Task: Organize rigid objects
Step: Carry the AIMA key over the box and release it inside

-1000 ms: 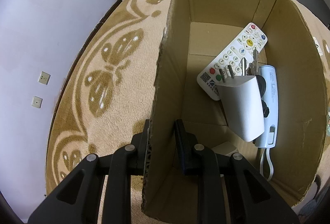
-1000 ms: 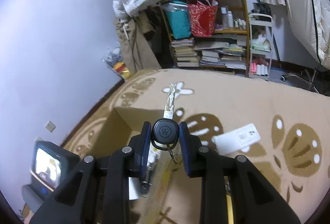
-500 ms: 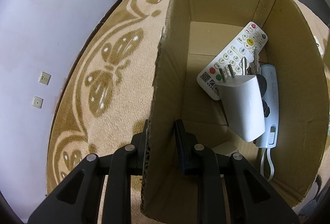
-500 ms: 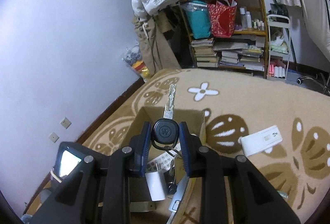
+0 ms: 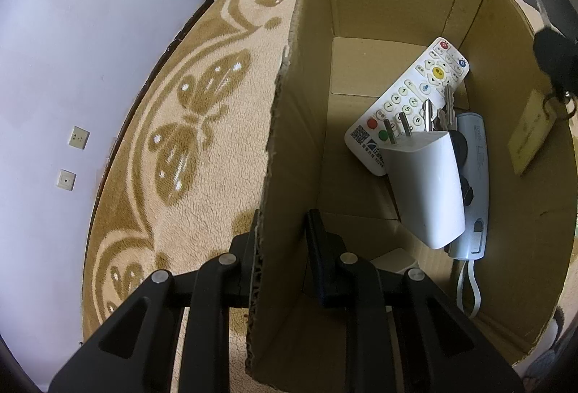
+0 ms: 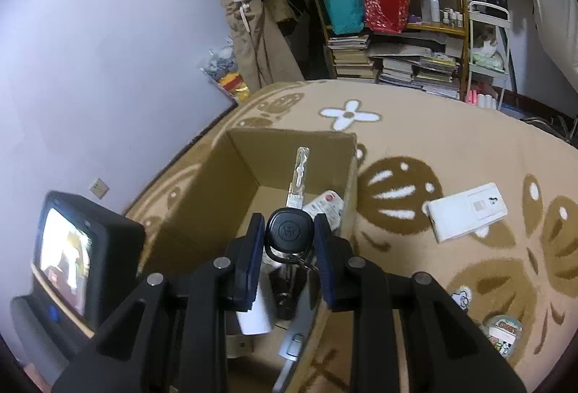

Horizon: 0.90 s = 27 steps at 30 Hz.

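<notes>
Right claw (image 6: 288,241) clamps the car key (image 6: 289,230), blade at twelve o'clock over the cardboard box (image 6: 202,197), ready for dropping, while left claw (image 5: 281,241) pinches the box's wall to steady it.

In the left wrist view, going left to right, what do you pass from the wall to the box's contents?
Wall sockets → butterfly-patterned rug → cardboard box wall, clamped by the left gripper → remote control → white charger plug → pale blue device.

Remote (image 5: 408,103), charger (image 5: 422,187) and keys (image 5: 439,111) inside box (image 5: 285,154), on rug (image 5: 202,125)
</notes>
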{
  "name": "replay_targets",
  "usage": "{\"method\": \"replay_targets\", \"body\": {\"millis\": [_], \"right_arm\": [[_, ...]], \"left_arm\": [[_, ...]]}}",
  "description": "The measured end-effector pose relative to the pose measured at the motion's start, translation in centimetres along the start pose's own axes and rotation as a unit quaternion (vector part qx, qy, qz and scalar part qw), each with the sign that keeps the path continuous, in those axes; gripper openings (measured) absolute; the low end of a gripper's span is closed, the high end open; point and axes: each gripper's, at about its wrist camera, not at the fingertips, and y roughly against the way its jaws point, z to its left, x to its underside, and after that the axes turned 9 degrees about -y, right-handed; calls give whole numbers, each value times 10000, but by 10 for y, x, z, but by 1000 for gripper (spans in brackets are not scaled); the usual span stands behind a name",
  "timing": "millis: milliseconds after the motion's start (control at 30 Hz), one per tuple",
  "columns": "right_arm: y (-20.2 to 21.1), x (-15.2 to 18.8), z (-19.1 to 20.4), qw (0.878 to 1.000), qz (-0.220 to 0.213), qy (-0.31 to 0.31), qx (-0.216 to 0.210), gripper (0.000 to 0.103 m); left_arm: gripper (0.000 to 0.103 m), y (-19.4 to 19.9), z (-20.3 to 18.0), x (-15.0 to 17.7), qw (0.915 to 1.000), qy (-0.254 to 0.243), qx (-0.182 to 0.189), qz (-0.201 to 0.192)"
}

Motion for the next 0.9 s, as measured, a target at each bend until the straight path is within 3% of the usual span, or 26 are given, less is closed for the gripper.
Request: {"method": "replay_targets", "body": {"millis": [333, 400, 433, 533, 800, 900], "right_arm": [[1, 5, 4, 9996, -22, 227, 174, 31], [4, 5, 5, 9995, -61, 259, 184, 52], [7, 4, 4, 9995, -91, 259, 182, 56], [13, 3, 2, 9994, -83, 242, 235, 61], [26, 6, -26, 9981, -130, -23, 601, 96], [31, 7, -37, 9968, -107, -98, 785, 97]], "left_arm": [[21, -1, 0, 1, 10000, -12, -5, 8], [21, 0, -1, 1, 10000, -13, 2, 8], [21, 0, -2, 1, 10000, -17, -5, 9], [21, 0, -2, 0, 10000, -19, -6, 8], [21, 0, -2, 1, 10000, -18, -7, 10], [21, 0, -2, 0, 10000, -17, -4, 10]]}}
